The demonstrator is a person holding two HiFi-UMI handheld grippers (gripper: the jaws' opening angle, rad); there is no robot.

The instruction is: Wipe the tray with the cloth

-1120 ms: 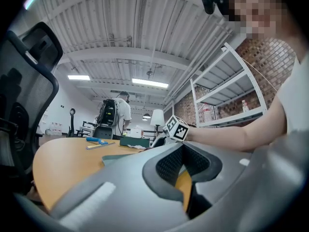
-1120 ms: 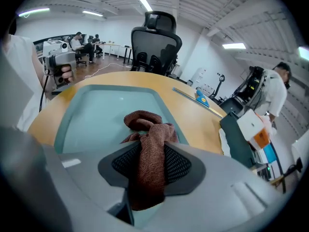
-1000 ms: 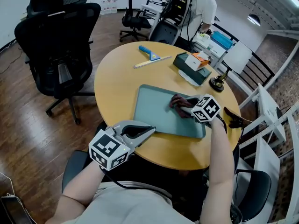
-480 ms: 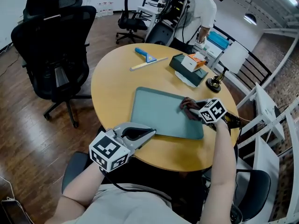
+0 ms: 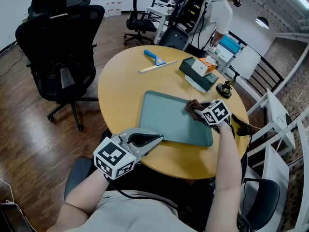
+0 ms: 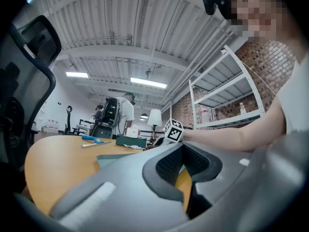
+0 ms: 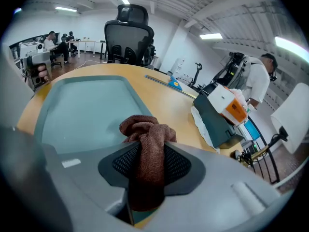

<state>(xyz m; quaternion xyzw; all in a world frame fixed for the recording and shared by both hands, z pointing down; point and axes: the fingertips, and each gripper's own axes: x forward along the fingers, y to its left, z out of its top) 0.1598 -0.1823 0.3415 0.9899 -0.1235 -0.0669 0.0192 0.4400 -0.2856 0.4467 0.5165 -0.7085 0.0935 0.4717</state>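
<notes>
A round wooden table (image 5: pixel 120 88) carries a blue scraper (image 5: pixel 154 56) and a pale stick (image 5: pixel 157 66) at its far side, with a dark green box (image 5: pixel 197 78) to their right. A black office chair (image 5: pixel 60 47) stands left, and a person (image 5: pixel 218 13) stands beyond the table.

The right tongs (image 5: pixel 199 111), clamped on the crumpled reddish-brown cloth (image 5: pixel 191 105), have dragged it over the flat grey-green tray (image 5: pixel 164 115) toward the right edge of the round wooden tabletop (image 5: pixel 120 81); it now sits near the tray's far right corner.
</notes>
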